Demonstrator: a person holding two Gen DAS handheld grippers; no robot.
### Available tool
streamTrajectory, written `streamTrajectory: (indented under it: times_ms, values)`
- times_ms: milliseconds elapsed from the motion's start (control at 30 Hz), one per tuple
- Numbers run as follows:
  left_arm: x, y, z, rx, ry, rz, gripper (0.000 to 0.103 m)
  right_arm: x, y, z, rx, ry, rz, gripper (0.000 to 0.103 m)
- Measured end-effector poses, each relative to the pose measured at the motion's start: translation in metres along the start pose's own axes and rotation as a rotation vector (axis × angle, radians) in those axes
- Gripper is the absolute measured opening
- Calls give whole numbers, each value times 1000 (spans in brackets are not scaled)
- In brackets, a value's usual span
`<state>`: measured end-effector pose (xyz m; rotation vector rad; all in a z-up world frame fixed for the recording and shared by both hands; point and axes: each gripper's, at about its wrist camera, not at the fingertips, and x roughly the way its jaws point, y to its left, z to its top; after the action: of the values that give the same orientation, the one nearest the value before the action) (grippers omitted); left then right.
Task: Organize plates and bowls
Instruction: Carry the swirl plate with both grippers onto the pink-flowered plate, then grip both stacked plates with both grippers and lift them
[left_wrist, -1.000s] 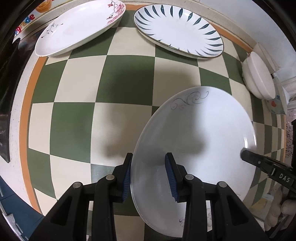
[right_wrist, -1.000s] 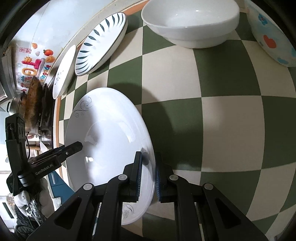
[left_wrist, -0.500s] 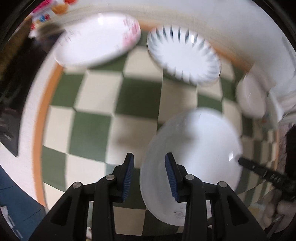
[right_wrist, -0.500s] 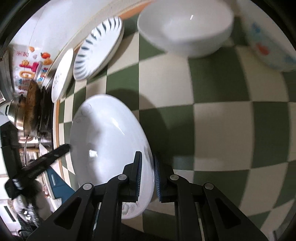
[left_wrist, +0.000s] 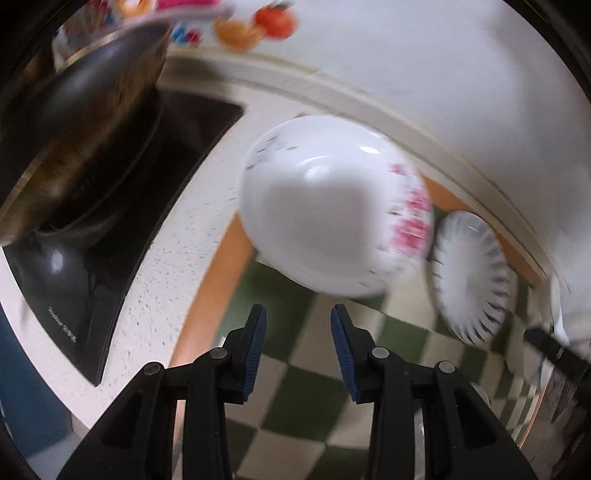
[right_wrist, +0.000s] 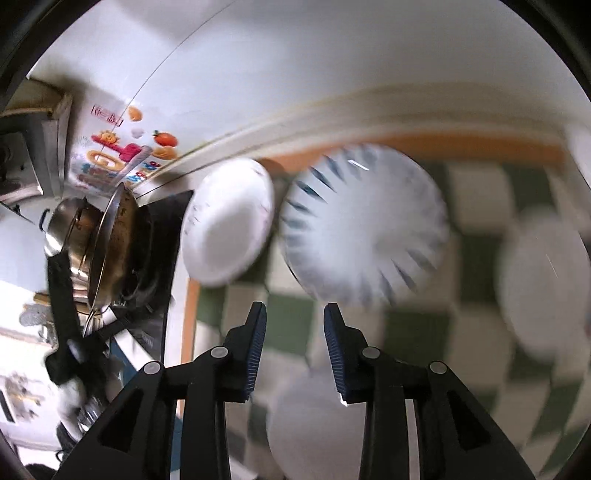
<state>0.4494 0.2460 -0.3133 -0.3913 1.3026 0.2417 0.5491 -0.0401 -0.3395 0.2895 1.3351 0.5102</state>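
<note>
Both views are blurred by motion. My left gripper (left_wrist: 298, 325) is open and empty, just short of the white plate with pink flowers (left_wrist: 325, 206) on the checkered cloth. The blue-striped plate (left_wrist: 472, 277) lies to its right. My right gripper (right_wrist: 294, 321) is open and empty, facing the blue-striped plate (right_wrist: 364, 225), with the flowered plate (right_wrist: 229, 221) to its left. The plain white plate with a grey swirl (right_wrist: 314, 424) lies on the cloth below my right gripper. A white bowl (right_wrist: 543, 280) shows blurred at the right.
A stove top (left_wrist: 122, 206) with a dark wok (left_wrist: 74, 122) is to the left of the cloth. Steel pots (right_wrist: 85, 251) stand there too. A white wall with colourful stickers (right_wrist: 122, 155) runs behind the counter. The other gripper's tip (left_wrist: 554, 350) shows at right.
My right gripper has let go of the swirl plate and opened; the plate now lies below it. Both grippers have lifted and swung toward the far plates and the wall.
</note>
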Motion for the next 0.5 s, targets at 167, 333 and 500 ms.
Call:
streamTrajectory:
  times_ms: [167, 333, 500]
  values:
    - [32, 22, 21, -62, 39, 0, 34, 66, 28, 72, -84, 47, -30, 35]
    - [58, 34, 36, -103, 69, -13, 34, 127, 35, 124, -134, 102, -76, 35]
    - [76, 38, 42, -102, 85, -35, 34, 169, 31, 145, -138, 159, -71, 35]
